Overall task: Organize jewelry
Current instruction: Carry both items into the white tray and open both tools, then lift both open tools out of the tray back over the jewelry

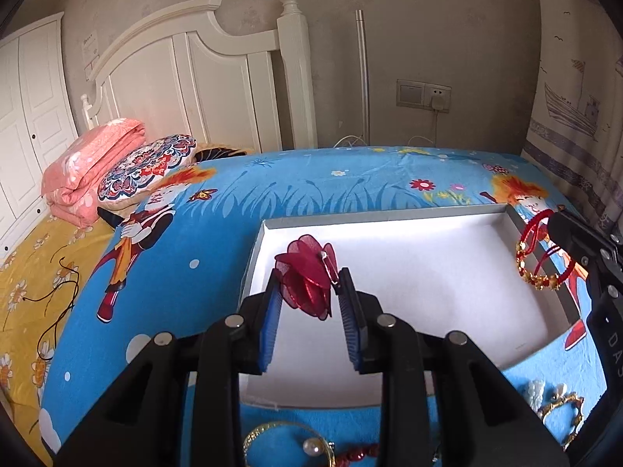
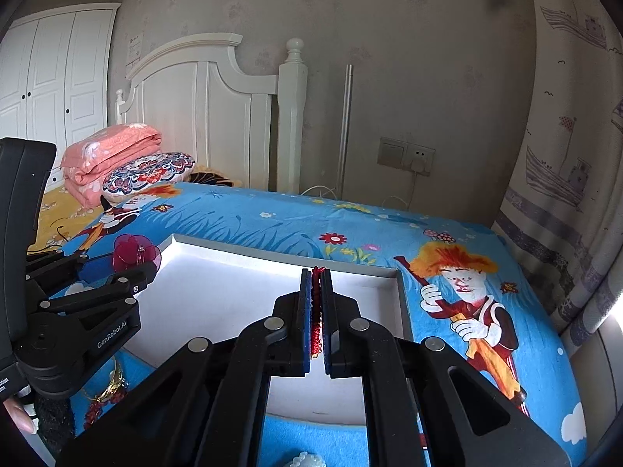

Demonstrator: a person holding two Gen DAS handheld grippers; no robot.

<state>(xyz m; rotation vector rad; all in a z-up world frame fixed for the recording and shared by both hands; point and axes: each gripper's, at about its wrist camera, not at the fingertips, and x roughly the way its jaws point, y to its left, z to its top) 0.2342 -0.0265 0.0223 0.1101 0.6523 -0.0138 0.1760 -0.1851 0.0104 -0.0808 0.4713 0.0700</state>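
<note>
My left gripper is shut on a dark red gauze flower pin and holds it above the near left part of a shallow white box. The right wrist view also shows the left gripper with the flower pin. My right gripper is shut on a red cord bracelet above the box. In the left wrist view the right gripper is over the box's right rim. Red loops and gold beads of the bracelet hang below it.
The box lies on a blue cartoon-print cloth over the bed. Near the front edge lie a gold bangle with a pearl, red beads and gold and white pieces. A patterned pillow and folded pink quilt sit far left.
</note>
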